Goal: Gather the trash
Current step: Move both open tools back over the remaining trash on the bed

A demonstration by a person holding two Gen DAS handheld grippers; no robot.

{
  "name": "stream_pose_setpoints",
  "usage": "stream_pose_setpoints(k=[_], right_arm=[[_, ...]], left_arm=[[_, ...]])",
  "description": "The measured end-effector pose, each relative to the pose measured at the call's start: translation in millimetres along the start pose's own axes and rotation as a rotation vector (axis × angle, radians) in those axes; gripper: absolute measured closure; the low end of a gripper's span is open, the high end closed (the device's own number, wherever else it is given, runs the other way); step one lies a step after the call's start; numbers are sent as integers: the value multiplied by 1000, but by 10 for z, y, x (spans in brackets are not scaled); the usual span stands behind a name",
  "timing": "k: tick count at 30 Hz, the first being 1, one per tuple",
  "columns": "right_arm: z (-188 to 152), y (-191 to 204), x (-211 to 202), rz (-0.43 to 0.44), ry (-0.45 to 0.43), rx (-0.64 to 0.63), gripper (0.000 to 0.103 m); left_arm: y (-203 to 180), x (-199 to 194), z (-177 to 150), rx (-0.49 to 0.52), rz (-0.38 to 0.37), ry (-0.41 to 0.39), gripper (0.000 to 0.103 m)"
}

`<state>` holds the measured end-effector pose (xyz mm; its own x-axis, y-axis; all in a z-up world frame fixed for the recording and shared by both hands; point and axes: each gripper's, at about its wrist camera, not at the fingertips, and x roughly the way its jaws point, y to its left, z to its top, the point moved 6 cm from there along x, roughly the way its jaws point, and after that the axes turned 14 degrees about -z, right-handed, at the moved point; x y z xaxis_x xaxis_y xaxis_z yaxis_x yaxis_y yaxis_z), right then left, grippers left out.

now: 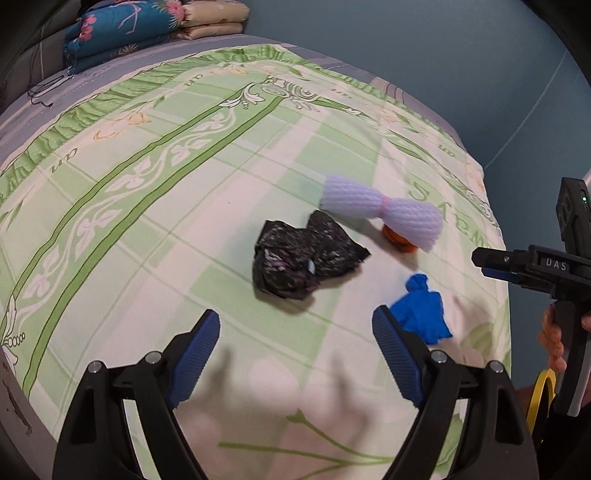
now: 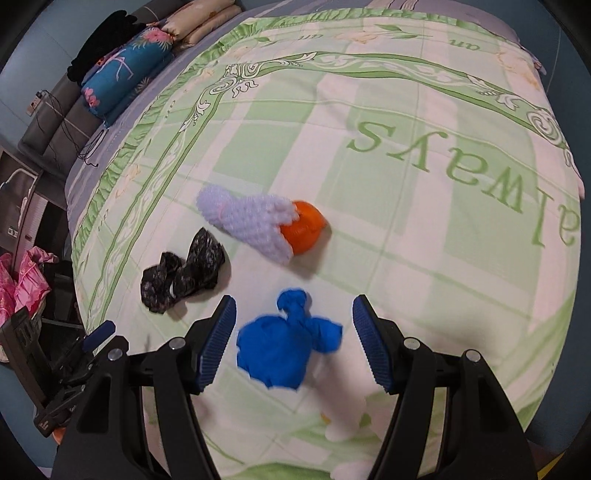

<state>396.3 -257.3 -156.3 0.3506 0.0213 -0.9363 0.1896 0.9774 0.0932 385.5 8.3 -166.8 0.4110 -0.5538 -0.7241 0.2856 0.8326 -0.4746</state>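
Trash lies on a green-and-white bedsheet (image 1: 147, 229). A crumpled black plastic bag (image 1: 304, 258) sits just ahead of my left gripper (image 1: 295, 321), which is open and empty. A knotted blue bag (image 2: 286, 345) lies below and between the fingers of my right gripper (image 2: 293, 308), which is open; its pads do not touch it. Beyond lie a white foam net sleeve (image 2: 251, 221) and an orange fruit (image 2: 304, 227) partly under it. The left wrist view also shows the blue bag (image 1: 421, 310), the foam sleeve (image 1: 384, 214) and the right gripper (image 1: 484, 264).
Folded quilts (image 1: 147, 26) are stacked at the bed's far end. The bed's right edge (image 1: 491, 206) drops off toward a blue wall. A pink bag (image 2: 22, 280) and dark furniture stand on the floor left of the bed. A hand (image 1: 554, 339) holds the right gripper's handle.
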Motion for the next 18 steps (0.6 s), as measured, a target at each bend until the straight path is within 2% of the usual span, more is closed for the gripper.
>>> stream_pose_setpoints(k=[10,18], right_arm=[[587,285,317,-36,-11,-18,41],[705,541,586,-63,25,-89,41]], left_arm=[[216,315,246,-14,-21,25,22],[208,667,335,9,-38,71,22]])
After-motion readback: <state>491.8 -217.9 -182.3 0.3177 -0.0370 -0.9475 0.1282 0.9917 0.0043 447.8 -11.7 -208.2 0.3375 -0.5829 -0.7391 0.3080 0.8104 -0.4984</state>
